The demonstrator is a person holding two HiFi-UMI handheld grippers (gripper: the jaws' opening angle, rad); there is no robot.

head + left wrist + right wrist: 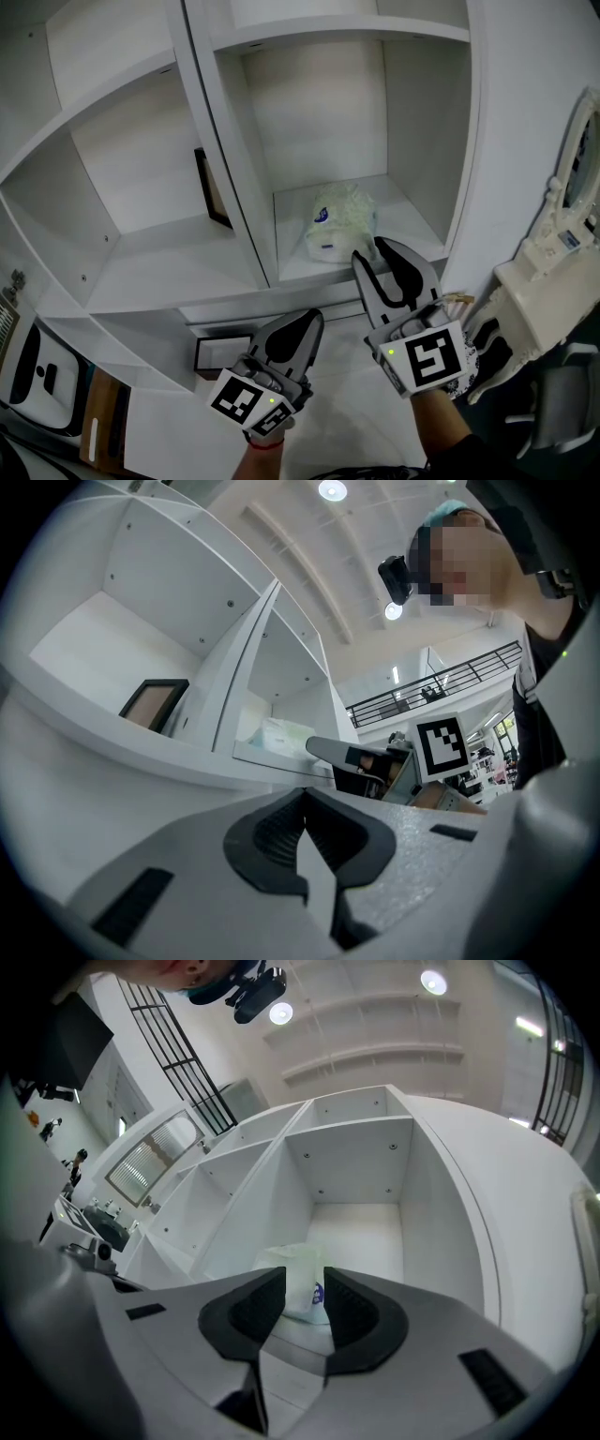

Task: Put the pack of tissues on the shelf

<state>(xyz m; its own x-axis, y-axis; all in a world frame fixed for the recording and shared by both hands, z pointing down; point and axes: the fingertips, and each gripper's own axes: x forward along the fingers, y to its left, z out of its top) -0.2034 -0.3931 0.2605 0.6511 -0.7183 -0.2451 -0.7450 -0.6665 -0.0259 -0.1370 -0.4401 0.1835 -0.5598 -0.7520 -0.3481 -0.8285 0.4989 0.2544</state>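
Shelf: a white shelf unit with upright dividers between open compartments filled most of the head view.
Pack of tissues: the pale, plastic-wrapped pack of tissues with a blue mark lay on the floor of the right-hand compartment, toward its front edge, with bare board behind it and to its right.
Right gripper: the right gripper was at the front lip of that compartment, pointing in. Its jaws stood apart, released, with no pad pressing on anything. In the right gripper view the pack showed in the gap between the two jaws, just beyond their tips. Whether a tip brushed the wrapping could not be told.
Left gripper: the left gripper was lower and to the left, in front of the shelf's lower edge and well apart from the pack. Its jaws were clenched together on nothing, as the left gripper view showed.
Picture frame: a dark picture frame leaned against the divider in the compartment to the left of the pack's.
Lower frame: a second dark frame sat below the shelf edge, beside the left gripper.
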